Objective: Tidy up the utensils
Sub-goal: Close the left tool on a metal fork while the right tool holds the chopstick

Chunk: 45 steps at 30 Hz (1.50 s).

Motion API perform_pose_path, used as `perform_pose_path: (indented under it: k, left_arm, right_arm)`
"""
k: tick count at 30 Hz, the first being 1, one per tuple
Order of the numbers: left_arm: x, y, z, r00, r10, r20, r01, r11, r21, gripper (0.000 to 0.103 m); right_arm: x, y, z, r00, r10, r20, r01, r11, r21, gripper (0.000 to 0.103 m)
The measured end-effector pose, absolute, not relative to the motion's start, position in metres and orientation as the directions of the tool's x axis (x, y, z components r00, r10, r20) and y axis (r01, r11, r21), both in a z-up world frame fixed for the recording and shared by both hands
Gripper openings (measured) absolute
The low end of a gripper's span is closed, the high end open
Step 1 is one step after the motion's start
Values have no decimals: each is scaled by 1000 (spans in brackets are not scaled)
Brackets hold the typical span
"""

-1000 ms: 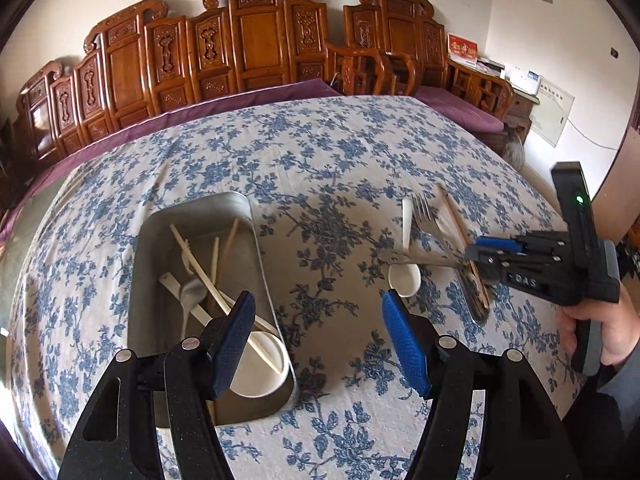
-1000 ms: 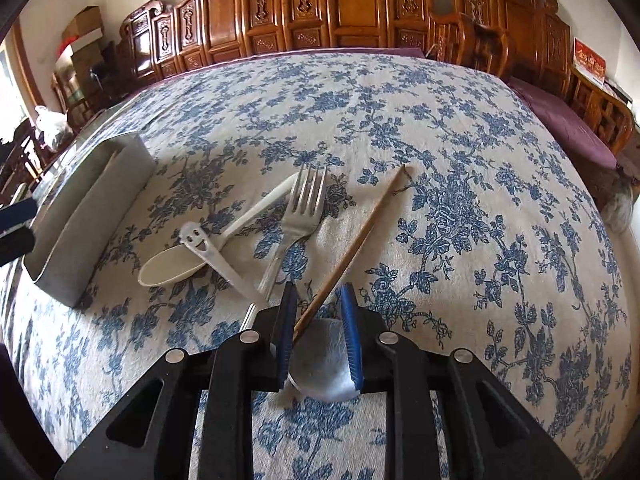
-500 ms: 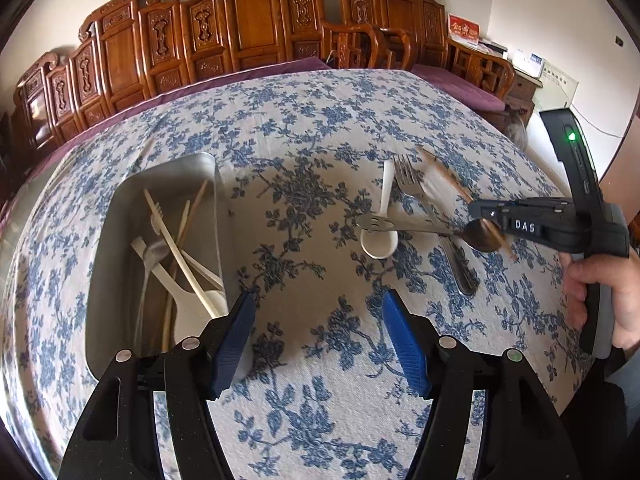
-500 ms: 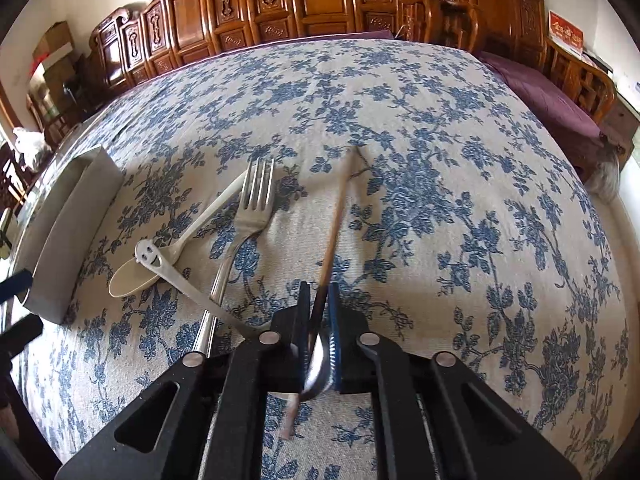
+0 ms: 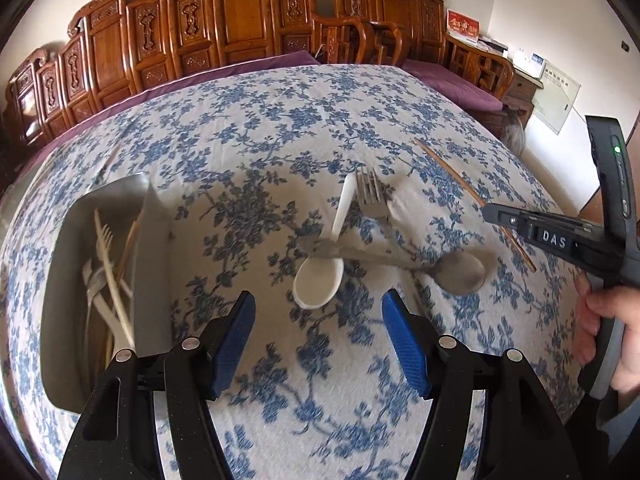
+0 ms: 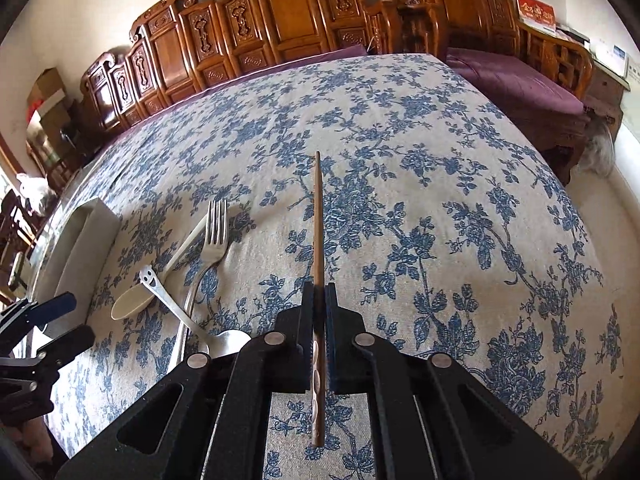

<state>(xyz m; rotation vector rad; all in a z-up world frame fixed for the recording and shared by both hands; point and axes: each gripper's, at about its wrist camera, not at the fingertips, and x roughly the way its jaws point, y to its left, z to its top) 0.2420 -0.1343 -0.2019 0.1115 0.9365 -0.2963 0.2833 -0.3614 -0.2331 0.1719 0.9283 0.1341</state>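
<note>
Our right tongs (image 6: pixel 319 322) clamp the wooden chopstick (image 6: pixel 318 216); left tongs (image 5: pixel 316 334) gape wide, empty, above the bench (image 5: pixel 280 120).

text read: "DAS" in white letters — on the black body of the right gripper (image 5: pixel 486 213) | red card on wooden cabinet (image 5: pixel 463 25) — gold characters unreadable

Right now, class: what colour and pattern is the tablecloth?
The tablecloth is off-white with a blue floral print; the right wrist view shows it best.
</note>
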Motion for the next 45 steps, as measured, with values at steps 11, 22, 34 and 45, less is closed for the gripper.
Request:
perform_pose_path:
  k: [11,22,34,45]
  left_arm:
    - [266,-180,-227,468,-251,-847,271,953,-133,63]
    - [293,-198,-244,433,-253,-865,222,960,-170,56]
    - [305,-197,-246,468,-201,-861,198,973,-120,27]
    - [298,-195,-242,473,-234,-849,205,967,-153,6]
  right_arm:
    - [285,-373,-230,606,236,-760,-23,960,280,6]
    - [286,-380,-229,614,263,-744,-7,945,328,6]
    - [287,-384,-228,618,279,-735,1,935,356,6]
    - [287,-381,-229,616,280,-736,-5,936,352,6]
